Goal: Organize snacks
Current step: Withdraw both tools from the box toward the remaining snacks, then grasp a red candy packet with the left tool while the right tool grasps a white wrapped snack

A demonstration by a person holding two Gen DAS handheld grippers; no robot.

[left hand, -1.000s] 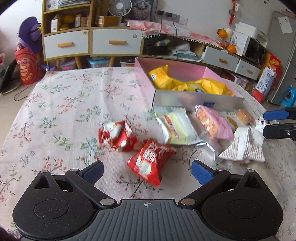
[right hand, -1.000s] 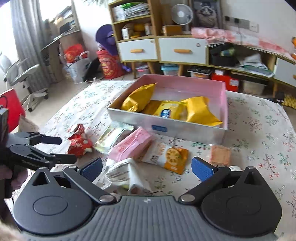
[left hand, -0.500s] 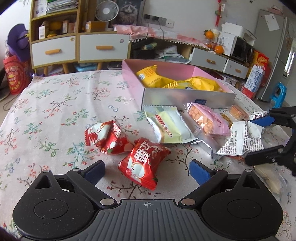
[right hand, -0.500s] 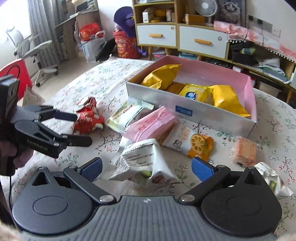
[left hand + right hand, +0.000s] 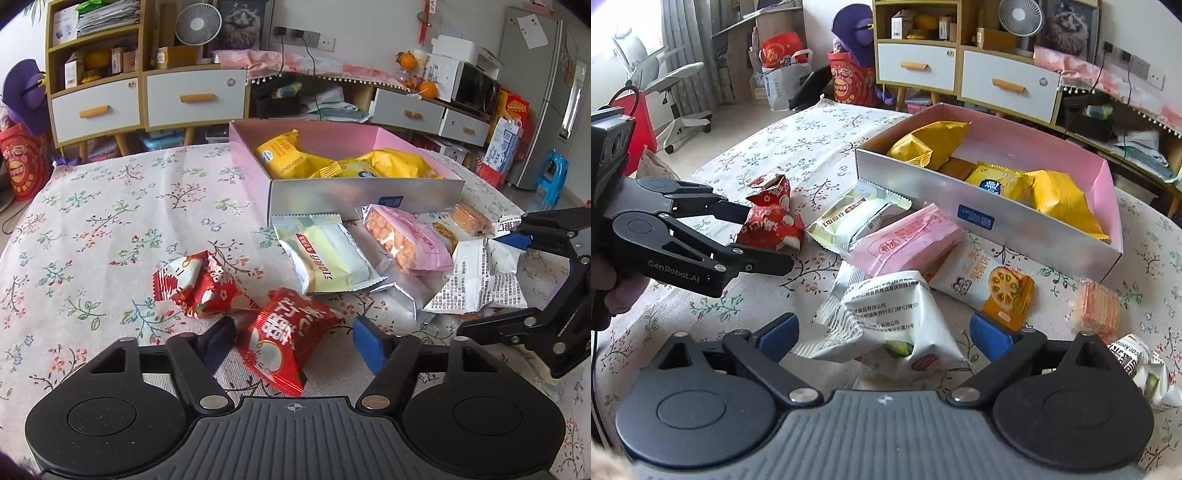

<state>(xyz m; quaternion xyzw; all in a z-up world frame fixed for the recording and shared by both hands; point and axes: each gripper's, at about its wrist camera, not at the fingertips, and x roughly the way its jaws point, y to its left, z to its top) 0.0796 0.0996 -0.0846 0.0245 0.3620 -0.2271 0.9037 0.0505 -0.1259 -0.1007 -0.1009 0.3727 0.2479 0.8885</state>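
A pink box (image 5: 369, 192) (image 5: 1027, 218) on the floral table holds several yellow snack packs (image 5: 391, 162). In front of it lie loose snacks. My left gripper (image 5: 291, 338) is open, its fingers on either side of a red pack (image 5: 288, 332) that lies on the cloth; a second red pack (image 5: 199, 284) lies just beyond. My right gripper (image 5: 882, 332) is open around a white printed pack (image 5: 890, 317). A pale green pack (image 5: 325, 258), a pink pack (image 5: 908, 240), an orange-and-white pack (image 5: 990, 288) and an orange wafer (image 5: 1097, 306) lie between them and the box.
The left gripper also shows at the left of the right wrist view (image 5: 761, 236), and the right gripper at the right of the left wrist view (image 5: 506, 284). Another white pack (image 5: 1145, 365) lies at the table's right. Cabinets (image 5: 147, 99) stand behind the table.
Both grippers have come forward and down: the left to straddle the red pack, its fingers now closer together, and the right to straddle the white printed pack. The snacks have not moved.
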